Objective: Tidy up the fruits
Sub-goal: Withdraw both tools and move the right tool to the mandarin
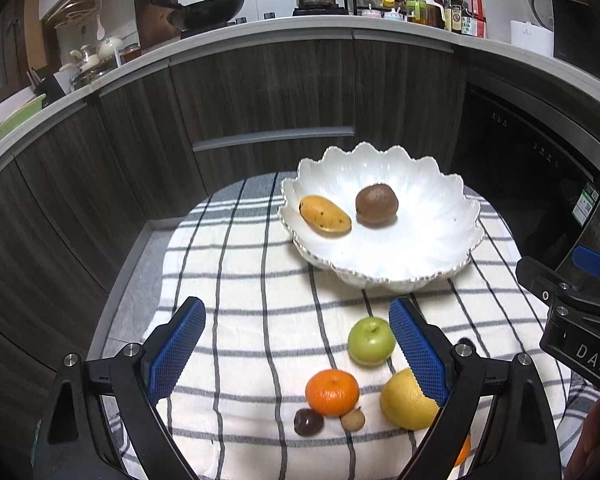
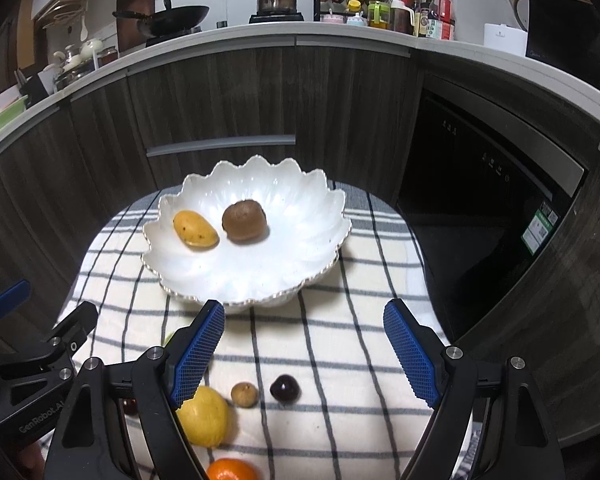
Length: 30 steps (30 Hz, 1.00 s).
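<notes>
Both sets of tongs hang spread and empty over the striped cloth (image 1: 260,280), each on the near side of the white scalloped bowl (image 1: 420,248). Between the pads of the left tongs (image 1: 296,352), well short of the bowl, lie a green apple (image 1: 371,341), an orange mandarin (image 1: 332,392), a dark cherry (image 1: 308,422) and a small tan longan (image 1: 353,420) touching the mandarin's near edge. A yellow lemon (image 1: 406,404) sits just beside the apple, partly behind the right-hand pad of those tongs.

In the right wrist view the right tongs (image 2: 304,350) are also spread, with the longan and cherry lying between their pads, nearer than the bowl; the lemon is half hidden by the left-hand pad, and the mandarin shows at the bottom edge.

The bowl holds two fruits side by side near its middle: a yellow mango (image 1: 325,216) with dark specks and a brown kiwi (image 1: 377,204), apart from each other.

The tool body at the right edge of the left wrist view reads "DAS"; the one at the left edge of the right wrist view reads "GenRobot.AI". A green sticker (image 2: 540,230) on the dark appliance beyond the bowl is too small to read.
</notes>
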### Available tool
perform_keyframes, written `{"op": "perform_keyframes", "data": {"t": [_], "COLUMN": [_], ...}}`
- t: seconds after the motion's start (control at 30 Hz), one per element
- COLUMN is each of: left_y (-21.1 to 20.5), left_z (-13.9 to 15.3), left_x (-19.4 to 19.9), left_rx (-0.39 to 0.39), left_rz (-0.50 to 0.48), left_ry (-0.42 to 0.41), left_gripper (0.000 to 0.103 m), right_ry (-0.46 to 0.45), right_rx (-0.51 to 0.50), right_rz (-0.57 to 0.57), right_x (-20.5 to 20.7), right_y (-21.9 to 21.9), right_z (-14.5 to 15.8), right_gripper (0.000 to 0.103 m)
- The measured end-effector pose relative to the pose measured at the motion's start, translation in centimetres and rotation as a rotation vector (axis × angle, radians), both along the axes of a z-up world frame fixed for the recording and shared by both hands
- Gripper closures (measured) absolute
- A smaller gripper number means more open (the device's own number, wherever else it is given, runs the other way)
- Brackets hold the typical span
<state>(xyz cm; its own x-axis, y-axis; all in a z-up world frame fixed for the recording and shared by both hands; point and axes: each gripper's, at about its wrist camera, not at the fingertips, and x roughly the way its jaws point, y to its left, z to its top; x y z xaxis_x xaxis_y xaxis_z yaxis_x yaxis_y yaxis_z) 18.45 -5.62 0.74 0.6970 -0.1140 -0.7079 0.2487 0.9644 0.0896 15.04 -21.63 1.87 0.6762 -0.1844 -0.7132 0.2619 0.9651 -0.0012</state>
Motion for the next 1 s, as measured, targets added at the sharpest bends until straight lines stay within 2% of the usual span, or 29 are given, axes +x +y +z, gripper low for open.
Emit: {"op": "perform_keyframes", "data": {"t": [0.77,1.0], "left_y": [2.5,3.9], "left_z": [-2.7,-4.8], "left_x": [-4.2,-5.2], "left_rx": [0.018,0.031], "left_rz": [0.0,0.017], "left_ry": [0.035,0.077], "left_gripper": [0.009,0.009], "right_ry": [0.085,0.125], "right_rx": [0.001,-0.005], "right_rz": [0.056,0.086], "right_x": [-3.3,-4.2], "right_y": [2.5,4.1], "right_z": [-3.4,-5.1], "right_gripper": [0.021,0.021]}}
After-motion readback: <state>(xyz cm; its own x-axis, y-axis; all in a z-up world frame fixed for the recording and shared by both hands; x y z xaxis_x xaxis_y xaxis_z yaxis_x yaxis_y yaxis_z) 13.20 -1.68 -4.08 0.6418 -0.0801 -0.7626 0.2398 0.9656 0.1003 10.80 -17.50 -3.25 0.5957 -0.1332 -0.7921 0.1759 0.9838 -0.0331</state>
